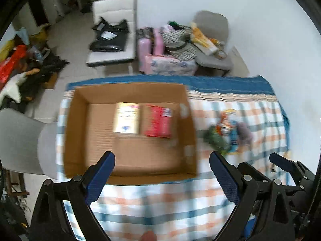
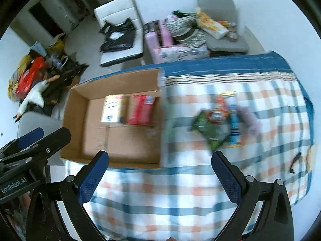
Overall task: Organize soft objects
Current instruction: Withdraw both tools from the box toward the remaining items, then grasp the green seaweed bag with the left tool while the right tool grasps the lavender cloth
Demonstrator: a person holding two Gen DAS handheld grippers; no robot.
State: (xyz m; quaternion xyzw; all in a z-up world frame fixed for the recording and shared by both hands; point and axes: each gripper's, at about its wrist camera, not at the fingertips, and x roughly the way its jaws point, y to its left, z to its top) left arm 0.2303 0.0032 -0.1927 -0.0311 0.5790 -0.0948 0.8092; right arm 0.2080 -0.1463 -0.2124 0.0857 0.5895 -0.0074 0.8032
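An open cardboard box lies on a checked cloth. Inside it are a yellow-white pack and a red pack, side by side. To the right of the box lies a heap of soft packets: a green bag, an orange-red packet, a blue packet and a purple one. My left gripper is open and empty above the box's near edge. My right gripper is open and empty, near the box's right corner.
The cloth-covered table ends at a blue border at the back. Behind it stand a white chair with a black bag, pink items and a grey chair with clutter. A small dark item lies at the right edge.
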